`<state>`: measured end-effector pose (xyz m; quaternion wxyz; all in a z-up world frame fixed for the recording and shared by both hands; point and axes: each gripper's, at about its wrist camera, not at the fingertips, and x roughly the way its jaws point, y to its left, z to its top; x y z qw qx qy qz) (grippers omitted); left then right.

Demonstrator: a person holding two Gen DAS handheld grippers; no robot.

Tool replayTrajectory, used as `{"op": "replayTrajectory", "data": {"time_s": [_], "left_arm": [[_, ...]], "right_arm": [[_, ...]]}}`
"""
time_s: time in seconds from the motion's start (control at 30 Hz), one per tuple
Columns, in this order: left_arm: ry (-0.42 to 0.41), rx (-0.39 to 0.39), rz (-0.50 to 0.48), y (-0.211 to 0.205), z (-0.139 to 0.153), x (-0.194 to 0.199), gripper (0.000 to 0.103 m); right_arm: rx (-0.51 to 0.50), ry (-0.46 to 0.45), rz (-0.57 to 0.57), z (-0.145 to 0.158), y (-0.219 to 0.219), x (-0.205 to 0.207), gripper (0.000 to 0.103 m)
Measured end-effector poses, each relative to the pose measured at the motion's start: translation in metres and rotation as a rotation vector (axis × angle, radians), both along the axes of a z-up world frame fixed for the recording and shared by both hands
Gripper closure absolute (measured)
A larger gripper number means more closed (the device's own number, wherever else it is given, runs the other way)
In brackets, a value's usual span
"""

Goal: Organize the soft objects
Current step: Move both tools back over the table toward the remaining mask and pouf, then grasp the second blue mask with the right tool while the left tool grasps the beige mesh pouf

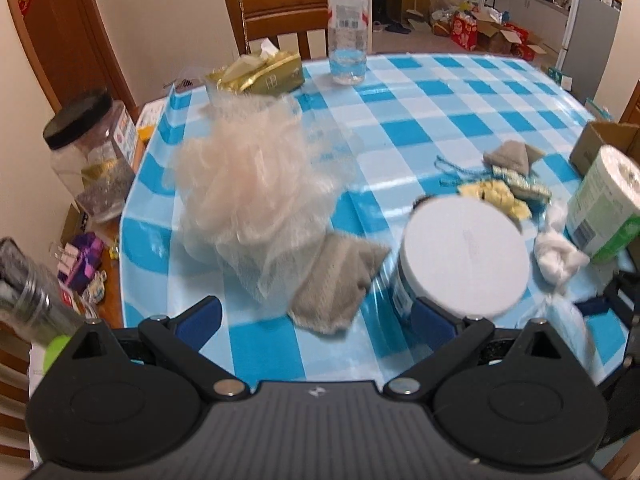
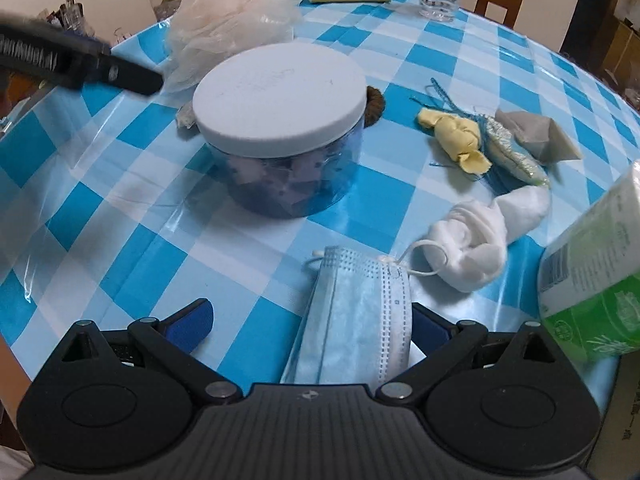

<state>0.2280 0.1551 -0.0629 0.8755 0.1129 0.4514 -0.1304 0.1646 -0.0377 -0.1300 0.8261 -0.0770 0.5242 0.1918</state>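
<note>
My left gripper (image 1: 316, 320) is open, just before a grey cloth pouch (image 1: 336, 284) that lies under a pale pink mesh bath pouf (image 1: 248, 184). My right gripper (image 2: 310, 326) is open; a light blue face mask (image 2: 356, 312) lies between its fingers on the table. A blue jar with a white lid (image 2: 280, 120) stands mid-table and shows in the left wrist view (image 1: 464, 248). A white sock (image 2: 480, 240), a yellow pouch (image 2: 456, 140), a glittery blue pouch (image 2: 516, 160) and a grey pouch (image 2: 536, 136) lie to the right.
A blue checked cloth (image 1: 420, 128) covers the table. A green tissue roll (image 2: 592, 272) stands at the right edge, a gold tissue pack (image 1: 264, 72) and a water bottle (image 1: 348, 28) at the far side. A black-lidded jar (image 1: 92, 160) stands left, off the cloth.
</note>
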Motion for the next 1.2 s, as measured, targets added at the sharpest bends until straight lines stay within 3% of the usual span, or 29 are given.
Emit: {"op": "replayTrajectory", "data": {"time_s": [0.2,0.4,0.67,0.9,1.03,1.2], "left_arm": [[-0.063,-0.009,0.021,0.005,0.013,0.028,0.002],[-0.085,-0.010,0.051,0.011,0.013,0.065,0.002],[-0.046,-0.054,0.067,0.013,-0.009,0.107,0.002],[-0.024,-0.032,0.085,0.009,-0.034,0.130,0.001],[-0.039,-0.004,0.084,0.005,-0.042,0.138,0.001],[-0.053,-0.029,0.105,0.007,-0.040,0.141,0.001]], "right_arm": [[-0.069,-0.018,0.065,-0.003,0.008,-0.006,0.000],[-0.069,-0.018,0.062,-0.003,0.008,-0.007,0.000],[-0.072,-0.014,0.069,-0.003,0.008,-0.004,0.000],[-0.076,-0.006,0.070,-0.003,0.009,-0.003,0.000],[-0.077,-0.002,0.067,-0.004,0.009,-0.002,0.000],[-0.077,-0.001,0.066,-0.004,0.010,-0.001,0.000]]}}
